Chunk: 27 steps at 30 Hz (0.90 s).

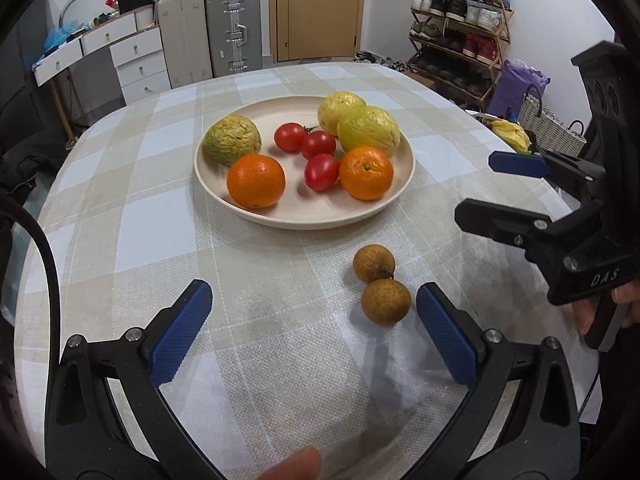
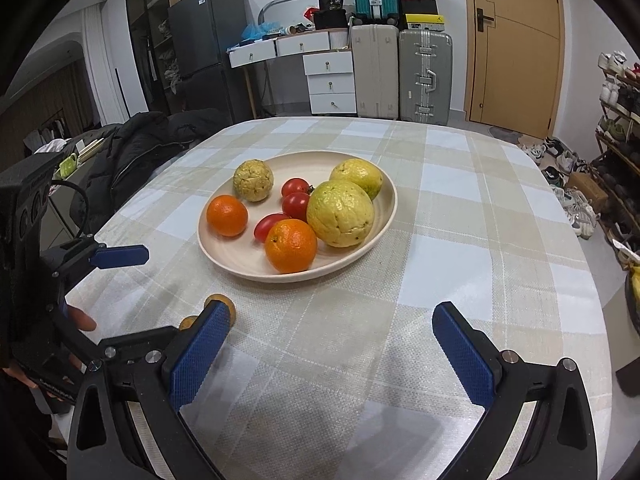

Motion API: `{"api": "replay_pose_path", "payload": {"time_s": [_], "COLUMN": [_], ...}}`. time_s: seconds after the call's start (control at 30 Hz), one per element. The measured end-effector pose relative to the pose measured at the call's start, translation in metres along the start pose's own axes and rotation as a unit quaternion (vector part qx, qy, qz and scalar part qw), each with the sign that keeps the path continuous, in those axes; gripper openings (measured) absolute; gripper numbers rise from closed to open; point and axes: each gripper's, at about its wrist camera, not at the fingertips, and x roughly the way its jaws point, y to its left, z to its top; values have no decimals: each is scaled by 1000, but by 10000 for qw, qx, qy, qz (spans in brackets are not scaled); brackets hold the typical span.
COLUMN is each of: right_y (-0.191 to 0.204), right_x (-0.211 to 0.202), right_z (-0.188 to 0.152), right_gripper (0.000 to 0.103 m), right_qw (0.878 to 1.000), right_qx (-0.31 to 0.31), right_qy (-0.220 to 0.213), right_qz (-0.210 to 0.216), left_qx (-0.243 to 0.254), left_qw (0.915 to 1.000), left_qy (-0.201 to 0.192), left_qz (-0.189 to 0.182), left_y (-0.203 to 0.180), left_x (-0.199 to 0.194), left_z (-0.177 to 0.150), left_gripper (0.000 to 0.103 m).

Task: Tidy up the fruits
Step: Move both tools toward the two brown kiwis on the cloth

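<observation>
A cream plate (image 1: 280,216) (image 2: 376,236) holds two oranges (image 1: 256,181) (image 2: 291,245), three red tomatoes (image 1: 319,144) (image 2: 296,205) and three yellow-green guavas (image 1: 368,129) (image 2: 340,213). Two brown longans (image 1: 385,301) lie on the checked cloth just in front of the plate; in the right wrist view the longans (image 2: 227,305) peek from behind the left finger. My left gripper (image 1: 314,328) hovers open, its right pad beside the near longan. My right gripper (image 2: 330,344) is open over bare cloth and shows as the right gripper (image 1: 484,184) at the right of the left wrist view.
The round table (image 2: 460,280) has a beige and white checked cloth. A black jacket (image 2: 132,160) lies beyond its left edge. Suitcases (image 2: 424,76), white drawers and a door stand at the back, a shoe rack (image 1: 460,32) to the right. A woven basket (image 1: 552,124) with bananas sits beside the table.
</observation>
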Motion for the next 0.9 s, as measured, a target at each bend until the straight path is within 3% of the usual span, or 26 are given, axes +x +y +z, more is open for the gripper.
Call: {"api": "replay_pose_path", "payload": {"time_s": [0.43,0.57,0.83,0.9], "right_y": [3,3,3,3], "right_x": [9,9,9,9], "right_z": [-5,-6,-6,-6], "right_gripper": [103,103,103,103], "right_qw": [9997,9997,9997,9997], "right_qx": [-73,-59,-46,-45], "right_qy": [214,229,238,244], "right_qz": [-1,4,-12,-7], "left_qx": [244,335,538,572], "left_qw": [9990,9979,9959,9957], "left_qy": [319,419,320,292], "left_qz": [-202,-353,-647,-667], "left_y": [-15,-19,-24,-25], "left_x": [18,22,17,15], "left_z": [-7,-9,-11,-12], "left_gripper": [97,82,62,50]}}
